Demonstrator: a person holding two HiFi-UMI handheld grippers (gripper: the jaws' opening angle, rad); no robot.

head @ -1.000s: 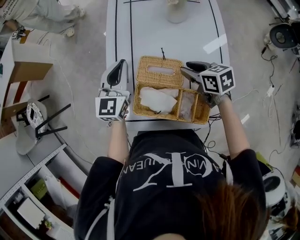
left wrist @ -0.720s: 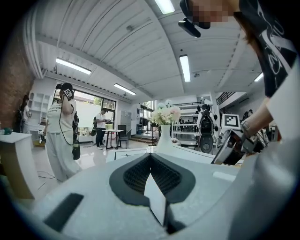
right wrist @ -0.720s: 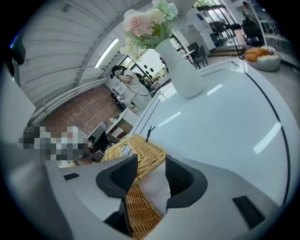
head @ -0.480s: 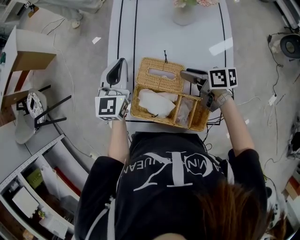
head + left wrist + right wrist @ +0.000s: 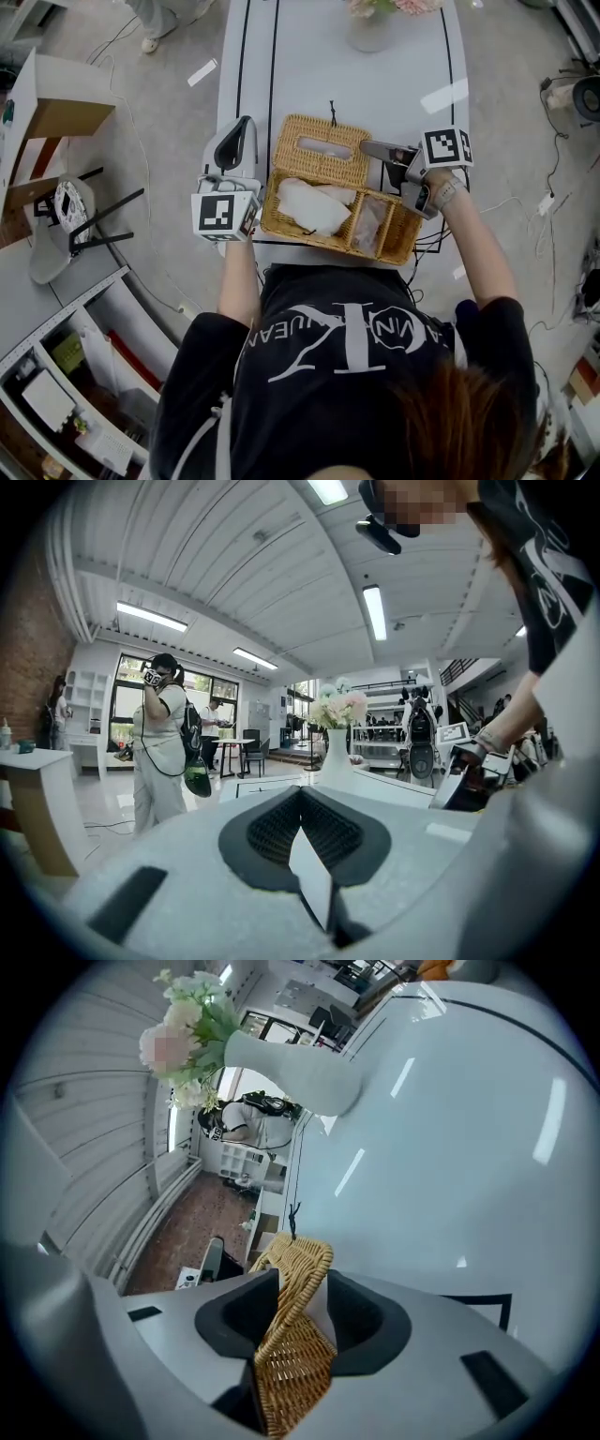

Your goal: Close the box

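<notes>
Right gripper [image 5: 302,1305] jaws just been closing on the lid [image 5: 320,150] edge; we think the pads press it. Box [image 5: 406,231] open. Left gripper [image 5: 300,797] jaws together, empty.

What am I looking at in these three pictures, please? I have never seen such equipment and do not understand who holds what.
There is no robot here. A person holds a hand tool with two jaws, called a gripper, in each hand. The head view looks down from a camera on the person's head. Each gripper view looks along one tool's own jaws. On the white table stand a vase of flowers and a wicker box with white paper inside. Its lid is open. The left gripper is beside the box, jaws together, holding nothing. The right gripper has the lid's right edge between its jaws, which have just been closing on it.
</notes>
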